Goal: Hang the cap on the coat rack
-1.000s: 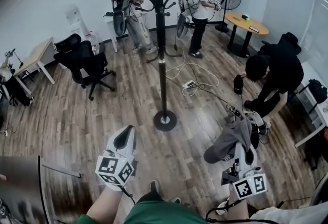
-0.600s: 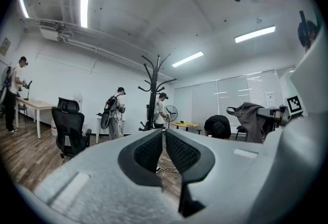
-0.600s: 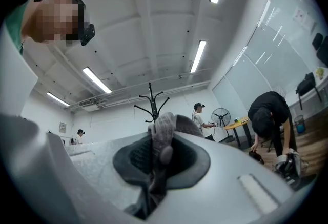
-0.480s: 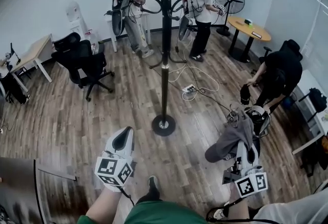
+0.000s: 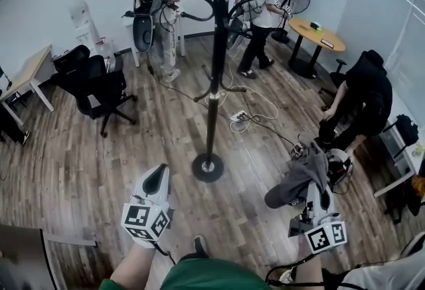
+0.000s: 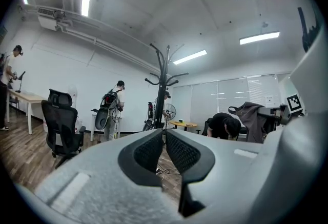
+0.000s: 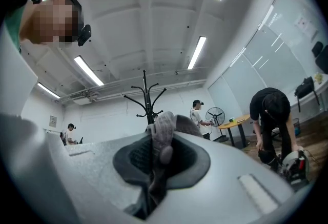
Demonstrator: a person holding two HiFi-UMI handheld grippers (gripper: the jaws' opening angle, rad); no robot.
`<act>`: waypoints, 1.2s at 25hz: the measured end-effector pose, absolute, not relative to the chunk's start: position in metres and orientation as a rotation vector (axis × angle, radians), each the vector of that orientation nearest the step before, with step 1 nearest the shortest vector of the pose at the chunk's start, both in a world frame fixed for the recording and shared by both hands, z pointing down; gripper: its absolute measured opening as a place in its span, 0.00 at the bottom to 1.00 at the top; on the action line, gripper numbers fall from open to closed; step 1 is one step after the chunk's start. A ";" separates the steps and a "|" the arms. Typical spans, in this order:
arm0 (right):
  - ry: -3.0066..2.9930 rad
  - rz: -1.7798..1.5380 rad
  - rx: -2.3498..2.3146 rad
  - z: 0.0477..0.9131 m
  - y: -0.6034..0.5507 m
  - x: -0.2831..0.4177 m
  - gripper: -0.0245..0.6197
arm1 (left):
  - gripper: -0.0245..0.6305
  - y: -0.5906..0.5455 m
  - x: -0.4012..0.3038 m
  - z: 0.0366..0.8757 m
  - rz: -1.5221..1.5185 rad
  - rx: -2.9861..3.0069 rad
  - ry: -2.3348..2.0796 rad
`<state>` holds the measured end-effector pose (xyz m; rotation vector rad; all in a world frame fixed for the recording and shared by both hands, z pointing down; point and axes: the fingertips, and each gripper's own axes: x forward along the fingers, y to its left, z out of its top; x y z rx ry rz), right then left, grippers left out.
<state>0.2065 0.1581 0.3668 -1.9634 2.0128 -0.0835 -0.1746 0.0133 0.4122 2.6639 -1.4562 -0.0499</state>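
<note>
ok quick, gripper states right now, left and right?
left gripper: closed, nothing in it.
right gripper: closed on the grey cap.

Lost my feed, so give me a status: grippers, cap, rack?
Right gripper shut on grey cap. Left gripper shut, empty. Cap not yet on coat rack, which stands ahead. Cables on floor beyond its base.
</note>
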 end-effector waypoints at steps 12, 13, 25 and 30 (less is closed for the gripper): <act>1.987 -0.089 -2.032 0.375 0.095 0.179 0.08 | 0.08 -0.064 -0.204 0.431 -0.047 2.663 -1.399; 1.992 -0.093 -2.033 0.376 0.091 0.177 0.08 | 0.08 -0.068 -0.205 0.432 -0.047 2.659 -1.400; 2.047 -0.136 -1.988 0.391 0.036 0.180 0.08 | 0.08 -0.102 -0.203 0.439 -0.016 2.639 -1.437; 2.087 -0.177 -1.917 0.400 0.001 0.196 0.08 | 0.08 -0.116 -0.195 0.435 0.000 2.610 -1.520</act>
